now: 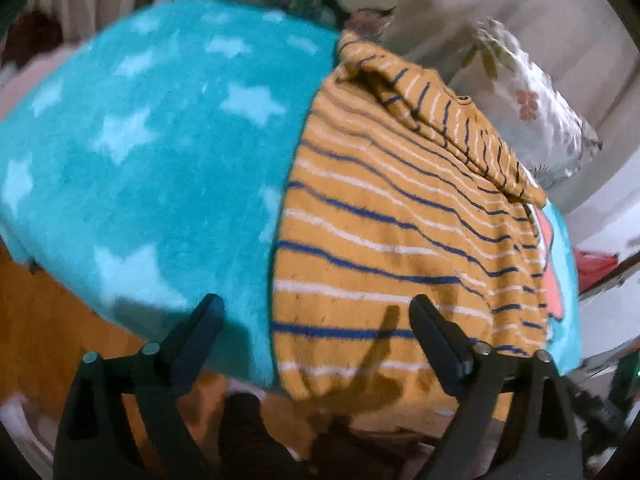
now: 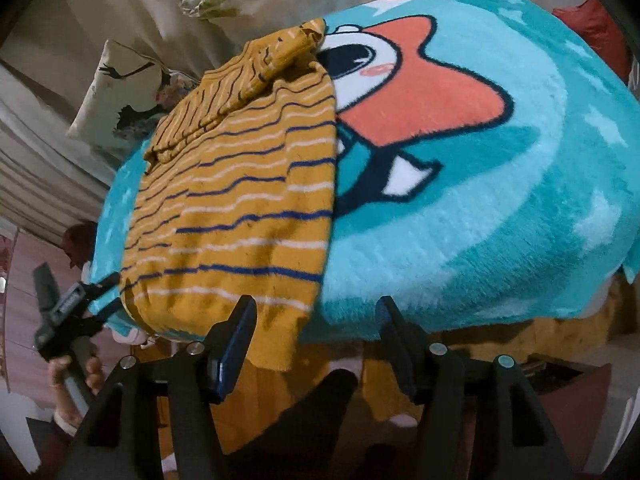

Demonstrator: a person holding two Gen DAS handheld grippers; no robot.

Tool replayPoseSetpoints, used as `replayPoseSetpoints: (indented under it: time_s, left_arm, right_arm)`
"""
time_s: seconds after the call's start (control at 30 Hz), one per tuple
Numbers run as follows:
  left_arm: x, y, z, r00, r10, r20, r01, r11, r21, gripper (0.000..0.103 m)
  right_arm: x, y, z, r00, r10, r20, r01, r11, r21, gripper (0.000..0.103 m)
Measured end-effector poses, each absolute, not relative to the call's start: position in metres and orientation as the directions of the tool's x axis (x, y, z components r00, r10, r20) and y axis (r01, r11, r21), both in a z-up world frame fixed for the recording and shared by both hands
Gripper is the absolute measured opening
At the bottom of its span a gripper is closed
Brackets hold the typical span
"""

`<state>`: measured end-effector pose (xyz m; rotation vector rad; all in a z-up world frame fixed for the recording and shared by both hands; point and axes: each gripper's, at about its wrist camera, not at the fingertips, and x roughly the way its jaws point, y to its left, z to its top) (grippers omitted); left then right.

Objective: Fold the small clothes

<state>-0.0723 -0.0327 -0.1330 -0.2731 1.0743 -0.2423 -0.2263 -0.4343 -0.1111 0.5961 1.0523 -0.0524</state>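
A mustard-yellow garment with blue and white stripes lies folded lengthwise on a teal star-print blanket, with a sleeve folded across its far end. Its near hem hangs over the blanket's front edge. My left gripper is open and empty, just above the hem at the garment's left edge. In the right wrist view the garment lies left of centre on the blanket. My right gripper is open and empty at the garment's near right corner. The left gripper shows at the far left, held by a hand.
The blanket has an orange cartoon figure right of the garment. It covers an orange wooden table. Floral pillows and pale bedding lie behind. A red object sits at the far right.
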Motion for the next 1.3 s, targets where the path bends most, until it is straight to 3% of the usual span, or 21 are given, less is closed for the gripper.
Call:
replayPoseSetpoints:
  time_s: [0.23,0.4,0.43,0.47,0.5,0.53,0.7,0.97,1.3]
  left_arm:
    - [-0.085,-0.054,-0.136,0.472,-0.367,-0.801,0.173,0.930,-0.325,0.102]
    - [-0.090,-0.069,-0.137,0.464,-0.323,-0.825,0.211,0.945,-0.252,0.098]
    - [-0.092,-0.070,-0.134,0.457,-0.309,-0.834,0.213,0.949,-0.234,0.073]
    - [-0.092,-0.070,-0.132,0.449,-0.306,-0.839,0.217,0.949,-0.230,0.030]
    - [-0.091,-0.068,-0.130,0.429,-0.323,-0.843,0.223,0.943,-0.248,0.011]
    - [-0.090,-0.061,-0.128,0.401,-0.363,-0.841,0.214,0.930,-0.300,0.007]
    - [-0.101,-0.041,-0.097,0.440,-0.434,-0.786,0.197,0.901,-0.387,0.007]
    - [-0.104,-0.050,-0.068,0.468,-0.459,-0.755,0.208,0.888,-0.410,0.007]
    - [-0.019,-0.061,-0.041,0.478,-0.542,-0.692,0.228,0.837,-0.498,0.007]
  right_arm:
    - [-0.215,-0.424,-0.144,0.443,0.351,-0.825,0.324,0.795,0.512,0.066]
    - [-0.198,-0.400,-0.161,0.400,0.404,-0.823,0.289,0.797,0.531,0.063]
    - [-0.199,-0.394,-0.160,0.404,0.408,-0.818,0.291,0.791,0.538,0.042]
    - [-0.199,-0.391,-0.160,0.404,0.425,-0.810,0.287,0.782,0.553,0.030]
    - [-0.200,-0.389,-0.159,0.401,0.436,-0.805,0.280,0.779,0.561,0.013]
    - [-0.203,-0.388,-0.155,0.407,0.436,-0.802,0.270,0.782,0.562,0.011]
    - [-0.223,-0.384,-0.122,0.461,0.450,-0.765,0.194,0.791,0.581,0.010]
    - [-0.223,-0.394,-0.070,0.568,0.468,-0.677,0.130,0.761,0.635,0.009]
    - [-0.140,-0.405,-0.027,0.622,0.465,-0.631,0.078,0.765,0.640,0.009]
